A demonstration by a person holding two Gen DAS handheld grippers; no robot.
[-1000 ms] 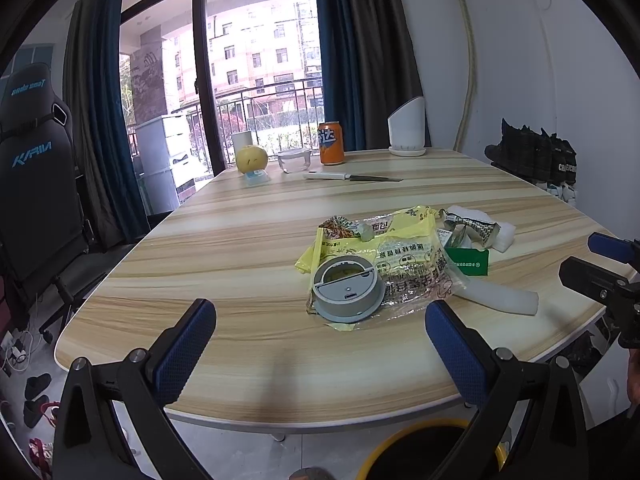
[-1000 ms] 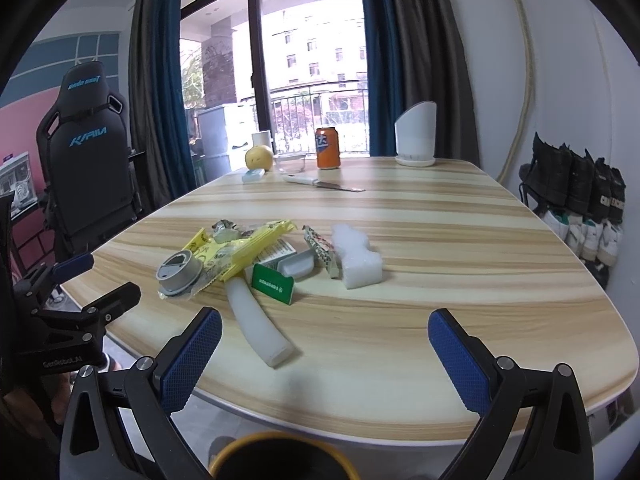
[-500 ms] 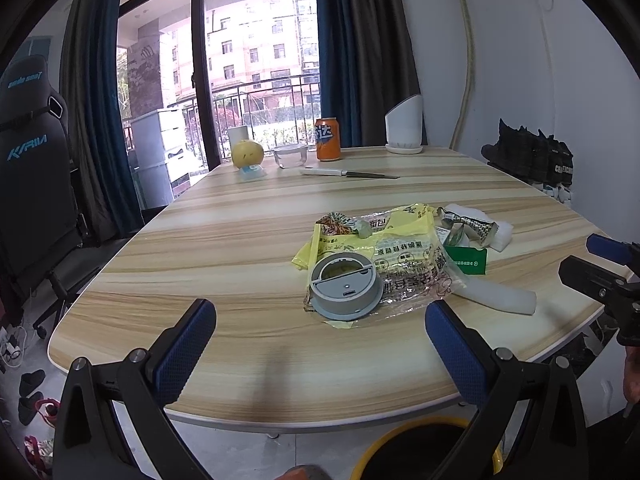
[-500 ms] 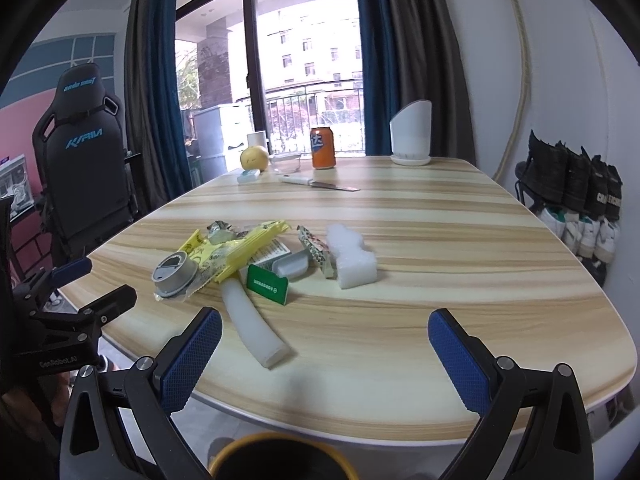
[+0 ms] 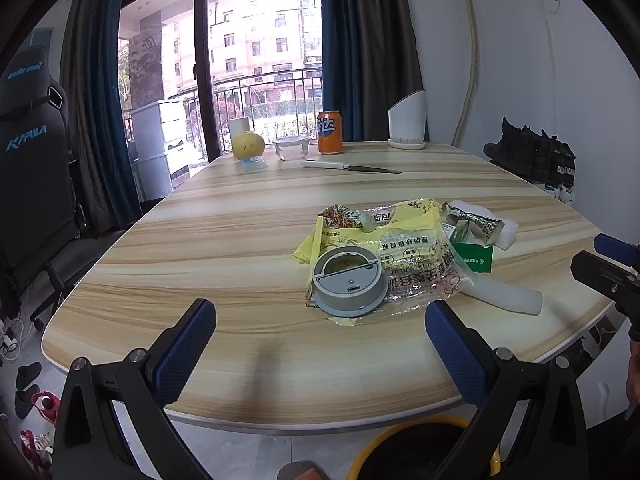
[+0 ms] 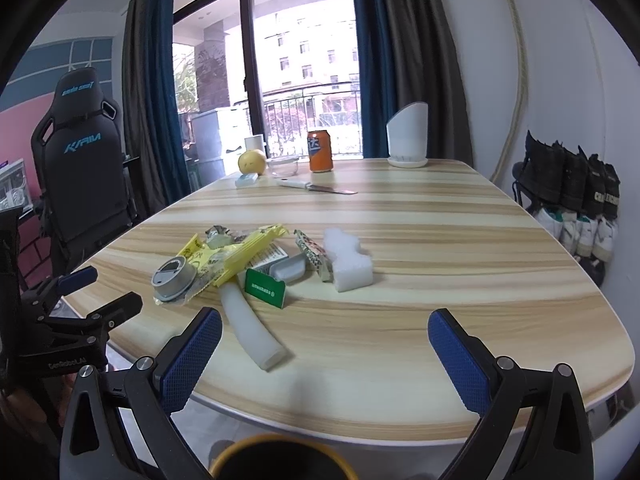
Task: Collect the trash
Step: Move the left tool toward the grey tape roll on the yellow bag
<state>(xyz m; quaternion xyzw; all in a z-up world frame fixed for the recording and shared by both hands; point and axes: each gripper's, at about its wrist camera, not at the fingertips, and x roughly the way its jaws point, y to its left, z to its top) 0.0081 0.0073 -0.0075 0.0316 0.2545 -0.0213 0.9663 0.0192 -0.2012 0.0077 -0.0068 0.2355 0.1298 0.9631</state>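
- Left wrist view: our left hand-held gripper (image 5: 318,344) hangs over the near edge of the tabletop (image 5: 224,240) with its blue pads spread wide and nothing between them.
- The trash pile lies just beyond it, right of centre. A grey round lid (image 5: 350,282) sits on a crinkled yellow wrapper (image 5: 400,244), with a green card (image 5: 474,258) and a white foam tube (image 5: 506,296) to the right.
- Below the tabletop's near edge we see the yellow rim of a bin (image 5: 424,450), the likely destination.
- We judge the wrapper to be light, soft and slippery, so it is best pinched at a loose edge. The lid looks stiff and should take a grip across its rim.
- At the far end stand an orange can (image 5: 330,132), a knife (image 5: 350,166) and a yellow fruit (image 5: 248,145), well apart from the pile.
- Right wrist view: our right hand-held gripper (image 6: 324,346) is likewise spread and empty, hovering at the near edge.
- The foam tube (image 6: 254,330) lies nearest, between the pads' line and the pile. It looks light and squashy, so we would close across its middle.
- Farther in sit the green card (image 6: 265,289), a white foam block (image 6: 347,259) and the grey lid (image 6: 174,278) at the left.
- The foam block seems light and soft, easy to hold across its narrow sides.
- The left hand-held gripper (image 6: 98,288) shows at the left edge, spread open.
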